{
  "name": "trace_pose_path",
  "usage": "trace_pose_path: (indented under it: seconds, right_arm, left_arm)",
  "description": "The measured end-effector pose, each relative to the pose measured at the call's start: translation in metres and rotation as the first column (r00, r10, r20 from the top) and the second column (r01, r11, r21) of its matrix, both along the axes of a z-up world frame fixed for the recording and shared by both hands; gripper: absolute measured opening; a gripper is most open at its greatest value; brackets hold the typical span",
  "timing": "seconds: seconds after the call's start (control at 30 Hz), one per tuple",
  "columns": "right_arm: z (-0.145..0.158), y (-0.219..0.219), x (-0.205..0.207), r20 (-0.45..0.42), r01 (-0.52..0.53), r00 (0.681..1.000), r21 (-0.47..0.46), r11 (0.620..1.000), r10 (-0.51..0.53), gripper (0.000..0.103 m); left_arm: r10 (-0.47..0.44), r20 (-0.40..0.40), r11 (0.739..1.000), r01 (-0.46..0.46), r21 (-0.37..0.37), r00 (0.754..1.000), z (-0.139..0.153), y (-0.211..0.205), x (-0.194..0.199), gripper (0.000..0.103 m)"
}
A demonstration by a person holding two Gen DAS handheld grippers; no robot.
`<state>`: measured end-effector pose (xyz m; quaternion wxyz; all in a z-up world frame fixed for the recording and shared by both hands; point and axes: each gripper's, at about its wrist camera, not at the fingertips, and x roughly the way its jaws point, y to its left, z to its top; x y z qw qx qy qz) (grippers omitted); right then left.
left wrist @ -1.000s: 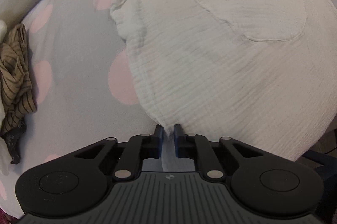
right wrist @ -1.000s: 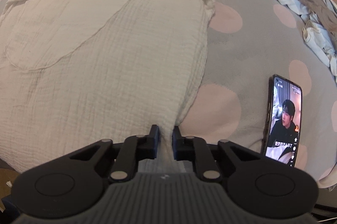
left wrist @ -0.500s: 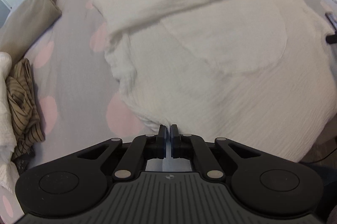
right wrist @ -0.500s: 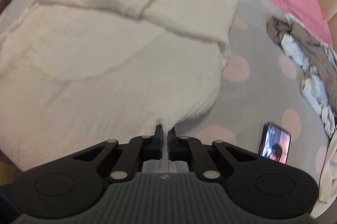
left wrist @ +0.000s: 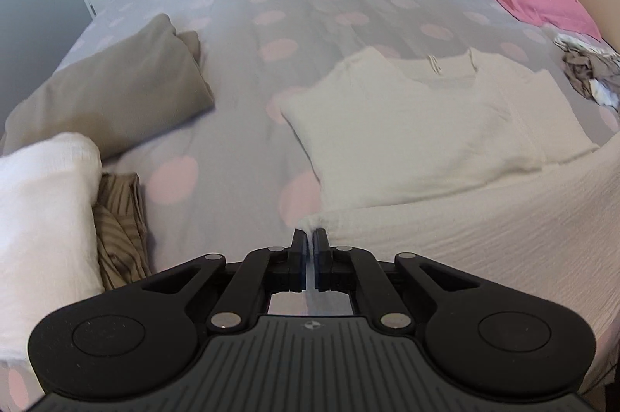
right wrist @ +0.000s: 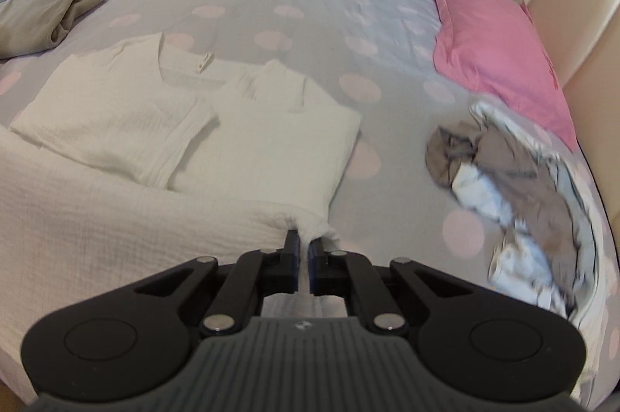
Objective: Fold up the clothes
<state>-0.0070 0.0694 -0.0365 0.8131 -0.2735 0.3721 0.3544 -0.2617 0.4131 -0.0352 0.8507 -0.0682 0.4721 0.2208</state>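
A cream crinkled shirt (left wrist: 418,125) (right wrist: 201,125) lies on the grey bed with pink dots, its sleeves folded in over the chest and its collar at the far end. My left gripper (left wrist: 310,232) is shut on the shirt's lower left hem corner. My right gripper (right wrist: 304,237) is shut on the lower right hem corner. Both corners are lifted off the bed, so the hem rises toward the cameras as a raised band in front of the folded sleeves.
A folded khaki garment (left wrist: 112,94) (right wrist: 42,13) lies far left. A white folded piece (left wrist: 42,218) and a brown striped garment (left wrist: 120,214) sit near left. A crumpled grey-and-white heap (right wrist: 515,191) lies right, below a pink pillow (right wrist: 492,52) and a beige headboard (right wrist: 573,9).
Both grippers pinched fully shut on the hem corners, then rose and tipped up, lifting the hem. The far bed, pillow and headboard came into view; the phone left the right view.
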Motion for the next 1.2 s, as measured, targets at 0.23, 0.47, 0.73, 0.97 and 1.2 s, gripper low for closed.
trace_pose_path:
  seconds: [0.23,0.47,0.73,0.97,1.2]
  right_arm:
    - [-0.018,0.023,0.032,-0.055,0.002,0.998,-0.017,1.0,-0.002,0.006]
    - [-0.025,0.025,0.043,-0.088,0.032,0.996,-0.021,0.999,-0.034,0.021]
    - [-0.007,0.003,0.031,-0.074,0.021,0.997,0.032,0.999,-0.019,0.029]
    - [-0.009,-0.011,-0.008,-0.068,-0.082,0.994,0.016,0.996,0.083,0.029]
    - [-0.006,-0.031,-0.046,-0.022,-0.184,0.983,0.006,0.983,0.184,0.029]
  left_arm:
    - [0.018,-0.002,0.999,-0.018,0.04,1.0,-0.014,0.009,0.028,0.002]
    - [0.007,-0.039,0.999,-0.005,0.053,0.999,-0.027,0.006,0.038,0.007]
    - [-0.006,0.033,0.998,0.004,0.059,0.999,-0.01,-0.013,0.021,0.021]
    - [-0.171,0.03,0.972,0.164,0.171,0.985,-0.005,-0.064,0.005,0.021]
    - [-0.349,-0.04,0.904,0.347,0.251,0.936,-0.011,-0.123,-0.018,0.021]
